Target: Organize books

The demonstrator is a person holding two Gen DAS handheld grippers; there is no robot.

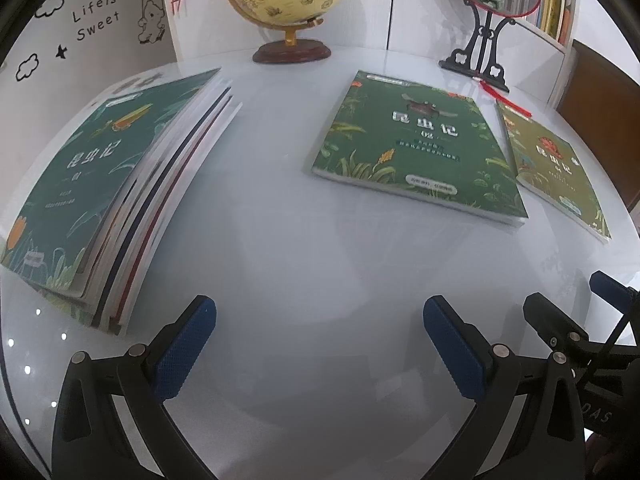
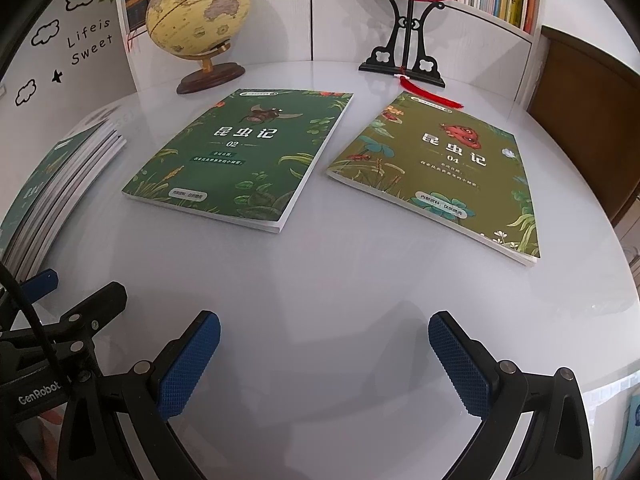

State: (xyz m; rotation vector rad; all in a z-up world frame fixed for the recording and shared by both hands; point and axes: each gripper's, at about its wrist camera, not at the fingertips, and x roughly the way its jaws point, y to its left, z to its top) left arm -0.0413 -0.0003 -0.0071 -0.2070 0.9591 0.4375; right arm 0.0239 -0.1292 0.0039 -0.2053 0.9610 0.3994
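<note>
Hovering: left gripper (image 1: 320, 344) and right gripper (image 2: 324, 360) hang low over the bare near desk (image 2: 340, 280), jaws of both wide apart, holding nothing.
Books: stack (image 1: 104, 200) at frame left in the left view, book 01 on top; book 02 (image 2: 240, 160) lies flat mid-frame, book 04 (image 2: 440, 176) to its right, apart from it.
Risk, grip: both loose books lie flat on a glossy top, so jaws may well skid a cover along instead of getting under an edge.
Risk, stack: its layers fan out unevenly; a careless drop could slide it further.
Risk, decor: globe (image 2: 198, 12) and fan stand (image 2: 404, 56) sit just behind the books; a push could knock them.
Writing: covers read "昆虫记" with 01, 02, 04; wall says "Life is Sweet"; "GenRobot" shows on the other gripper, lower left of the right view.
</note>
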